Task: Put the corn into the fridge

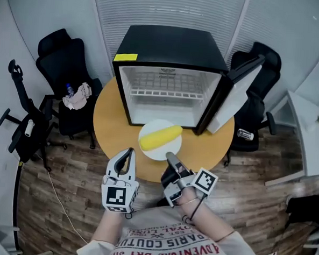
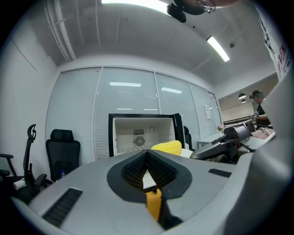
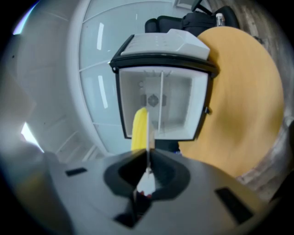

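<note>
Right hand-held gripper (image 1: 169, 155) clamps the near rim of the plate (image 1: 158, 125) holding the corn (image 1: 160, 138); left hand-held gripper (image 1: 128, 151), jaws together, is just beside the plate.

The mini fridge (image 1: 170, 44) has a smooth black shell with a dull sheen. Its liner looks like white moulded plastic, crossed by a thin white wire shelf (image 1: 169, 93). The round table (image 1: 111, 126) beneath is pale wood-look, smooth and matt. The white plate (image 1: 153, 154) is smooth and faintly glossy, and the corn (image 1: 160, 138) on it has a waxy yellow shine. The left gripper (image 1: 129, 151) and right gripper (image 1: 170, 155) wear matt grey plastic with black ribbed pads (image 2: 161, 173). At the table's 9 o'clock stands an office chair (image 1: 66, 64) in black cloth. At 7 o'clock lie dark, grainy floor planks (image 1: 63, 199), and at 6 o'clock is a printed cloth T-shirt (image 1: 168, 243).
</note>
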{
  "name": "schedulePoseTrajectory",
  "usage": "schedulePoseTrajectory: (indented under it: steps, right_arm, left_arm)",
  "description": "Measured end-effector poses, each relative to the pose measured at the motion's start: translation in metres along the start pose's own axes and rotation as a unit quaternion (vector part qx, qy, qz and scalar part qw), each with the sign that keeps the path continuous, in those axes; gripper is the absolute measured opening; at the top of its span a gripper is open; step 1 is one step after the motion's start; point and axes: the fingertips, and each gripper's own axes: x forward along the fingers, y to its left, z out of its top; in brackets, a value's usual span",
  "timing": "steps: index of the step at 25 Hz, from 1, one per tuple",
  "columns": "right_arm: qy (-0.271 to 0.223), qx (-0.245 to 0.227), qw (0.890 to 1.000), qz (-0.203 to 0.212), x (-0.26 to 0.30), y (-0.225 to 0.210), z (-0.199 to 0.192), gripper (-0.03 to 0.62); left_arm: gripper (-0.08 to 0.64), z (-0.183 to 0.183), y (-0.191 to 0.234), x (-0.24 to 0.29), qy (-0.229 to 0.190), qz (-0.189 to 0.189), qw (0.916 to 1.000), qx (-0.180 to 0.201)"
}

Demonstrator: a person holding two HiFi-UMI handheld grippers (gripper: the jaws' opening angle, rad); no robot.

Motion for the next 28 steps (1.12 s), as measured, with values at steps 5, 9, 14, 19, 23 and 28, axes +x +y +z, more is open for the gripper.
schedulePoseTrajectory:
  steps: [5, 9, 14, 19, 23, 28]
  right_arm:
    - [0.022, -0.003, 1.0, -0.004, 0.021, -0.002, 0.048, 0.041]
    - [0.034, 0.0, 0.999, -0.007, 0.038, -0.006, 0.077, 0.041]
    - [0.016, 0.009, 1.0, -0.018, 0.057, -0.015, 0.104, 0.041]
    - [-0.013, 0.011, 1.0, -0.019, 0.081, -0.012, 0.126, 0.043]
    - [-0.036, 0.013, 0.999, -0.018, 0.101, -0.008, 0.138, 0.043]
    - [-0.063, 0.009, 0.998, -0.024, 0.123, -0.012, 0.151, 0.043]
  left_arm:
    - [0.029, 0.0, -0.006, 0.044, 0.005, 0.028, 0.9996, 0.0]
    - [0.029, 0.0, -0.006, 0.072, 0.009, 0.042, 0.9991, 0.0]
    - [0.029, -0.008, 0.003, 0.095, 0.02, 0.045, 0.9988, -0.003]
    - [0.029, -0.008, 0.018, 0.125, 0.028, 0.026, 0.9992, -0.008]
    - [0.029, -0.007, 0.031, 0.148, 0.031, 0.004, 0.9995, -0.004]
    - [0.029, -0.006, 0.043, 0.173, 0.03, -0.02, 0.9993, -0.005]
